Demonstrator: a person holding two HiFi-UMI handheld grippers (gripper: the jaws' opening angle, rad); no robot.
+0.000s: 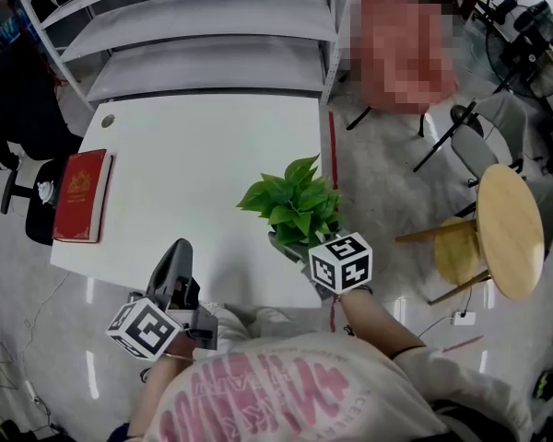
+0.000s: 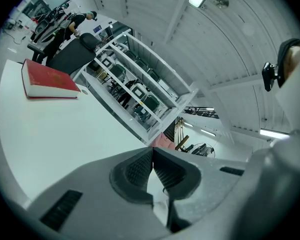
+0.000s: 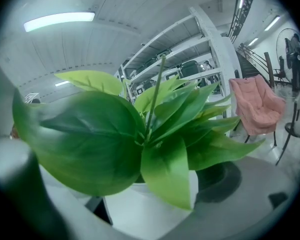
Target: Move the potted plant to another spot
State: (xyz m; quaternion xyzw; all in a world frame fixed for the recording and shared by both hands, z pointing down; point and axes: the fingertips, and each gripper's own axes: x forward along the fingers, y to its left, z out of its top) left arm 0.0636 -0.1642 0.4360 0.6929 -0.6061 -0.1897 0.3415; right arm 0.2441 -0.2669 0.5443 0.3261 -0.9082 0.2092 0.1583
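The potted plant (image 1: pixel 293 203) has broad green leaves and a white pot (image 3: pixel 145 209). It stands at the near right edge of the white table (image 1: pixel 194 155). My right gripper (image 3: pixel 140 204) reaches in from the near side with its jaws on either side of the pot, closed on it; leaves fill most of the right gripper view. Only the marker cube (image 1: pixel 341 263) of that gripper shows in the head view. My left gripper (image 1: pixel 178 249) hovers over the table's near edge to the left, shut with nothing in it, its ribbed pads (image 2: pixel 140 170) pressed together.
A red book (image 1: pixel 81 194) lies at the table's left edge. White metal shelving (image 1: pixel 212 26) stands behind the table. Right of the table are a round wooden side table (image 1: pixel 510 231), chairs and a fan (image 1: pixel 535 49). A pink chair (image 3: pixel 257 106) sits beyond the plant.
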